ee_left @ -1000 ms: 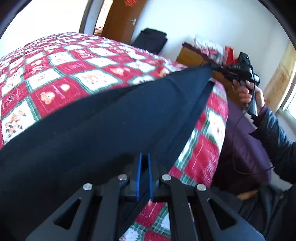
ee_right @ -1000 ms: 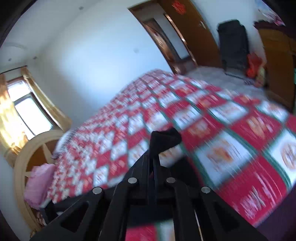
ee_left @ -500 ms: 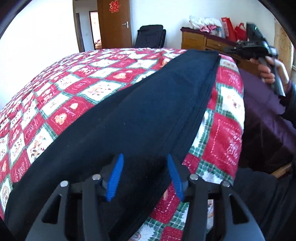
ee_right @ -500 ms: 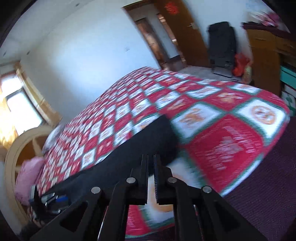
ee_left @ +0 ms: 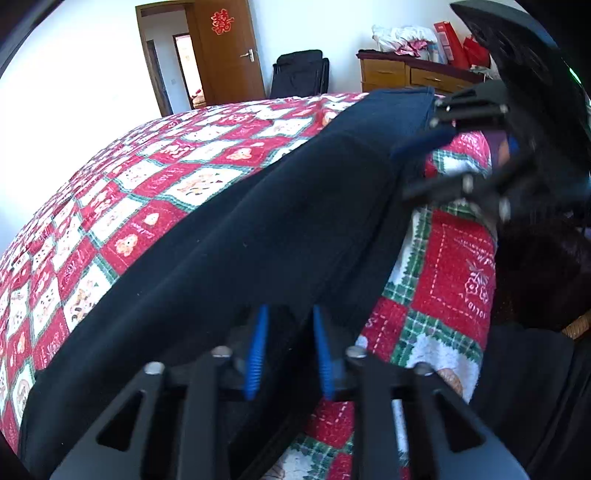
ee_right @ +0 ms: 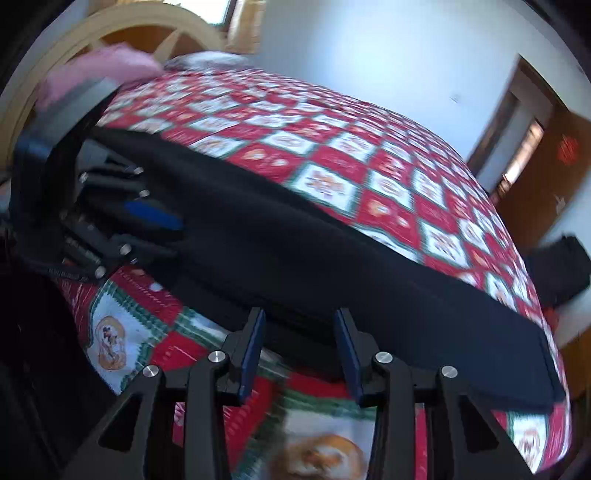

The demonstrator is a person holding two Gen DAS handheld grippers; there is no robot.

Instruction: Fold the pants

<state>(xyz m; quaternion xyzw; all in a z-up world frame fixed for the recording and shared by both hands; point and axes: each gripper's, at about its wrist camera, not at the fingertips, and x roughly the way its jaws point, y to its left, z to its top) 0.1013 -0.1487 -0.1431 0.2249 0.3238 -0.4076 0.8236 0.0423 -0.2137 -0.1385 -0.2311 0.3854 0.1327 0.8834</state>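
Dark navy pants lie flat in a long strip along the near edge of a bed with a red, white and green patterned quilt. My left gripper is open, its blue pads straddling the pants at one end. My right gripper is open just off the pants' near edge, partway along the strip. The right gripper also shows in the left wrist view, close by the far part of the pants. The left gripper shows in the right wrist view.
A brown door, a black bag and a wooden dresser with clutter stand beyond the bed. A round wooden headboard and pink pillow are at the bed's head. The person's dark clothing is at the right.
Both grippers have let go of the pants and opened; the pants now lie flat on the bed. The right gripper has swung round to face the pants' near edge.
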